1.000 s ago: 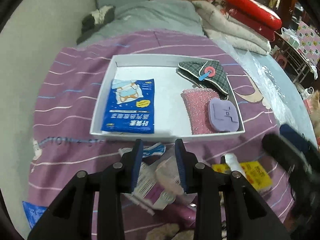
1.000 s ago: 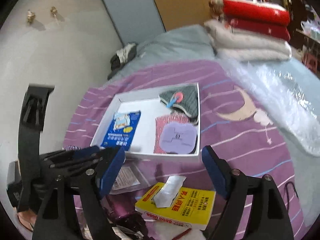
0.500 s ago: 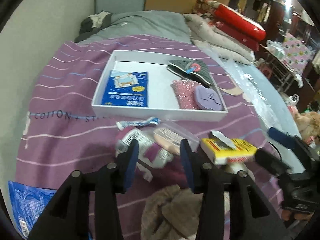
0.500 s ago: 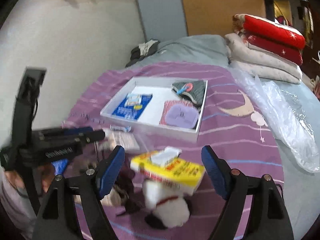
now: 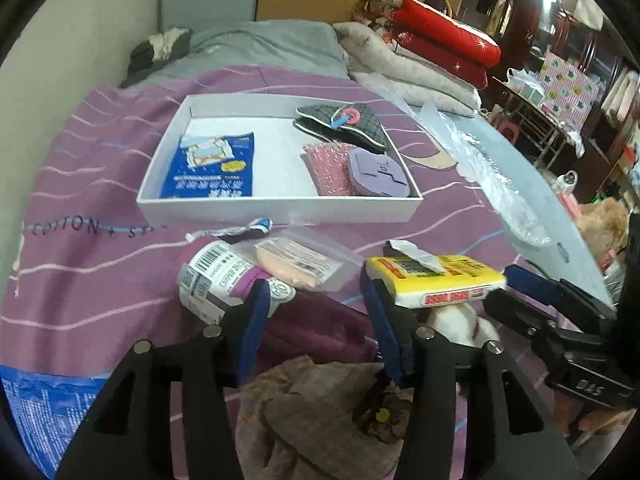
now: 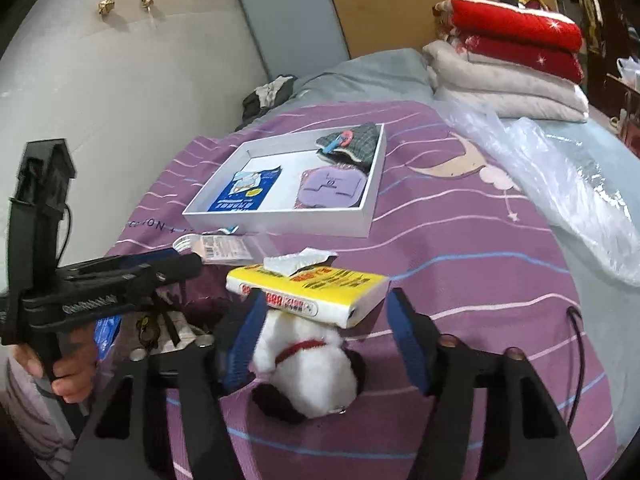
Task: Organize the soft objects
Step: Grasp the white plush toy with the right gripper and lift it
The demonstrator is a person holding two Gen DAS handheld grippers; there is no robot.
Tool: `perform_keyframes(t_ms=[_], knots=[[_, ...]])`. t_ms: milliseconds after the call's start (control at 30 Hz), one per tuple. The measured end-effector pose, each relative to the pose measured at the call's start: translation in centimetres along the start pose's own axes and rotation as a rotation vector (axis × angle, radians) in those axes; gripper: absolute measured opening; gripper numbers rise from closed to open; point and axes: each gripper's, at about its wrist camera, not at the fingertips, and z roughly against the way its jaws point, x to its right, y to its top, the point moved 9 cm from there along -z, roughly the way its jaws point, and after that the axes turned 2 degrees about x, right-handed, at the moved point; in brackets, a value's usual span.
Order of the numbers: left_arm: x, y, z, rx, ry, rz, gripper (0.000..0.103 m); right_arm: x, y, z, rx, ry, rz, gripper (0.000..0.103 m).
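The right gripper point(image 6: 324, 328), jaws just narrowing, straddles a white plush point(image 6: 308, 372) under a yellow pack point(image 6: 308, 286). The left gripper point(image 5: 316, 312), jaws just widening, holds nothing over maroon cloth point(image 5: 320, 332). The white tray point(image 5: 280, 210) lies farther off.

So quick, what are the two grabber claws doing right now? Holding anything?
Left gripper: open, has just been opening, holding nothing, above the dark purple fuzzy cloth.
Right gripper: open, has just been closing around the white plush toy dog, not yet squeezing it.

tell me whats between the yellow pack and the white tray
Right wrist view: only bare purple bedsheet between the yellow pack and white tray.
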Motion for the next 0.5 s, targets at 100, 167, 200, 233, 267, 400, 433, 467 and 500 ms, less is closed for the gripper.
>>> perform_keyframes(t_ms=[100, 167, 200, 233, 267, 400, 433, 467, 500], knots=[[0.0, -0.3, -0.3, 0.008, 0.068, -0.064, 0.058, -0.5, -0.9, -0.5, -0.042, 0.049, 0.007, 0.056], [-0.1, -0.4, -0.6, 0.012, 0.094, -0.087, 0.064, -0.7, -1.9, -1.1, -0.085, 0.076, 0.019, 0.056], [-0.1, -0.5, -0.7, 0.013, 0.092, -0.088, 0.066, -0.8, -2.5, -1.5, -0.109, 0.081, 0.025, 0.056], [-0.1, -0.5, -0.8, 0.013, 0.087, -0.089, 0.068, -0.8, -3.0, -1.9, -0.126, 0.091, 0.023, 0.056], [-0.1, -0.5, -0.8, 0.014, 0.080, -0.090, 0.070, -0.8, -3.5, -2.1, -0.132, 0.105, 0.016, 0.056], [0.0, -0.5, -0.8, 0.018, 0.059, -0.091, 0.074, -0.6, -4.0, -2.5, -0.129, 0.139, -0.029, 0.062], [0.0, -0.5, -0.8, 0.019, 0.053, -0.087, 0.074, -0.5, -4.1, -2.6, -0.134, 0.144, -0.042, 0.067], [-0.1, -0.5, -0.7, 0.020, 0.045, -0.080, 0.074, -0.3, -4.3, -2.8, -0.145, 0.136, -0.052, 0.070], [-0.1, -0.4, -0.6, 0.020, 0.035, -0.072, 0.074, -0.2, -4.6, -3.0, -0.161, 0.121, -0.056, 0.073]])
